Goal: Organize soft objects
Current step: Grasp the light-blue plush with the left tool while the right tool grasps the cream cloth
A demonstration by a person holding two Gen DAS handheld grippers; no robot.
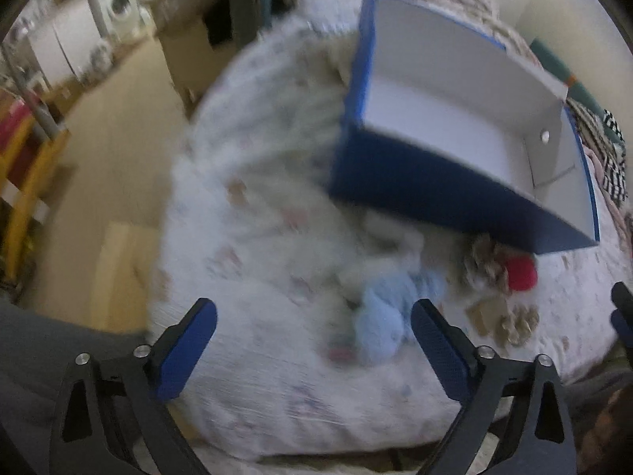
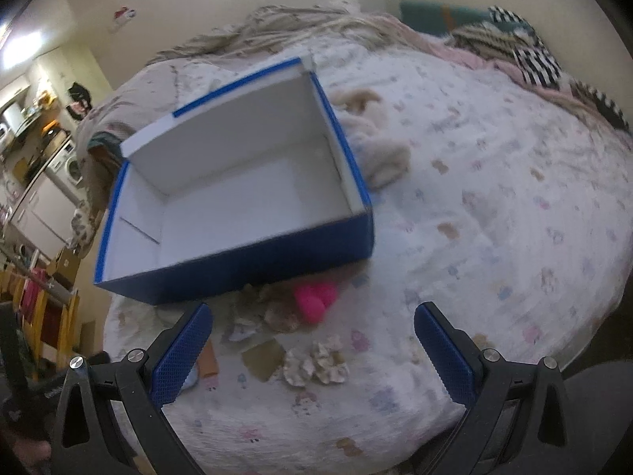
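While the blue box (image 2: 253,249) on the bed (image 2: 494,206) was empty, nothing had been sorted: the red plush (image 2: 314,301), pale scrunchies (image 2: 316,360) and a blurred, seemingly light-blue toy (image 1: 379,324) lay just before it. Both tools, left (image 1: 312,350) and right (image 2: 312,350), gaped, holding nothing.

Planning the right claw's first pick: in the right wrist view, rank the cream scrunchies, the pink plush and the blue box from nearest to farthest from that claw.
1. Cream scrunchies: on the bedspread just ahead of the right claw.
2. Pink plush: farther ahead, by the box's near wall.
3. Blue box: farthest, ahead-left, empty.
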